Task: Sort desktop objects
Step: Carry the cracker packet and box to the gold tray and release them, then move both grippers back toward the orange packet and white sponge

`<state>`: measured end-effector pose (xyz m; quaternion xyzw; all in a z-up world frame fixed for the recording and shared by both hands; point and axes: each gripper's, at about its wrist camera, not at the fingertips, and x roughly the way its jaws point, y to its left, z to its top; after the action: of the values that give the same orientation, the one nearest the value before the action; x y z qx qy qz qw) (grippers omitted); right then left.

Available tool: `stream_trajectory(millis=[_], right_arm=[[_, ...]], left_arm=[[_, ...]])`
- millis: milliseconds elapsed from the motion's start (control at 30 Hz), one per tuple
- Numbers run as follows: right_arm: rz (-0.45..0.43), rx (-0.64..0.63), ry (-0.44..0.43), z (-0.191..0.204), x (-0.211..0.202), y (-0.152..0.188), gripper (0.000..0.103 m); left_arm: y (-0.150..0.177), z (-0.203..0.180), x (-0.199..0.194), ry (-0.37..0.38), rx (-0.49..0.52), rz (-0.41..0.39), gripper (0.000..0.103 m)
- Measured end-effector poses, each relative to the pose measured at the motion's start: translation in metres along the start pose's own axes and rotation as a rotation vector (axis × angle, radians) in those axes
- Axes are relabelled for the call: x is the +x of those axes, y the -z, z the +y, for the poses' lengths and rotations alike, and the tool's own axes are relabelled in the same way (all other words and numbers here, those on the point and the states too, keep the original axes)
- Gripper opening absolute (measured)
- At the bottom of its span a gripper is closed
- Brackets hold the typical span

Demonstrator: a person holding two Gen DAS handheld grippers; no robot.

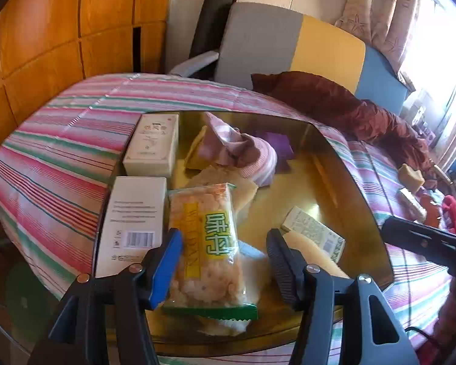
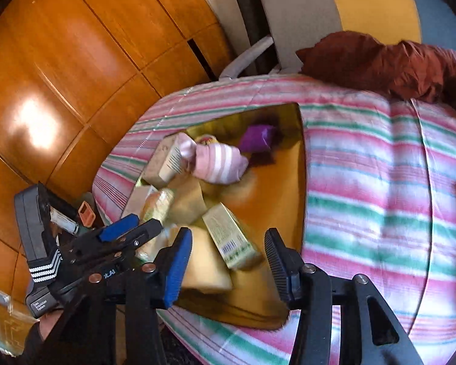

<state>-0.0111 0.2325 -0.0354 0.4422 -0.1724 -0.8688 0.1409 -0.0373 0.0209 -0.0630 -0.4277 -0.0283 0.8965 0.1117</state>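
Note:
A gold tray [image 1: 288, 194] lies on a striped quilt and holds the objects. My left gripper [image 1: 223, 255] is open, its jaws on either side of a rice-cracker packet [image 1: 205, 243]; I cannot tell if the packet is lifted. Around it lie two white boxes [image 1: 133, 222] [image 1: 153, 144], a pink striped cloth [image 1: 237, 152], a purple packet [image 1: 276, 143] and a green-printed box [image 1: 314, 232]. My right gripper [image 2: 228, 261] is open and empty, above the green-printed box [image 2: 232, 235] and a yellow sponge [image 2: 206, 267]. The left gripper [image 2: 130, 228] also shows in the right wrist view.
The striped quilt [image 2: 380, 182] surrounds the tray [image 2: 276, 182]. A dark red garment [image 1: 349, 106] lies behind it, before a grey, yellow and blue chair [image 1: 288, 39]. Wooden cabinets [image 2: 60, 60] stand at the left. More small items [image 1: 410, 182] lie at the far right.

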Motion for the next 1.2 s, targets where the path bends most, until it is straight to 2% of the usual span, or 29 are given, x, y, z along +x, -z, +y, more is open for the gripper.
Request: stream_trajectory(millis=[200, 300, 367, 467, 767, 1200], right_arm=[[-0.020, 0.018, 0.031, -0.008, -0.014, 0.018, 0.059], [-0.035, 0.014, 0.059, -0.011, -0.025, 0.025, 0.067], [-0.043, 0.021, 0.065, -0.015, -0.031, 0.029, 0.073], [-0.053, 0.035, 0.088, -0.022, -0.039, 0.032, 0.076], [-0.066, 0.099, 0.135, -0.050, -0.055, 0.040, 0.079], [-0.093, 0.176, 0.239, -0.093, -0.083, 0.061, 0.079]], left_arm=[[-0.001, 0.003, -0.021, -0.039, -0.006, -0.072, 0.058], [-0.003, 0.007, -0.033, -0.066, -0.015, -0.107, 0.058], [-0.005, 0.008, -0.036, -0.056, -0.018, -0.107, 0.058], [-0.007, 0.003, -0.039, -0.041, -0.009, -0.108, 0.059], [-0.011, -0.038, -0.044, 0.049, 0.083, -0.099, 0.060], [-0.015, -0.119, -0.034, 0.099, 0.276, -0.060, 0.060]])
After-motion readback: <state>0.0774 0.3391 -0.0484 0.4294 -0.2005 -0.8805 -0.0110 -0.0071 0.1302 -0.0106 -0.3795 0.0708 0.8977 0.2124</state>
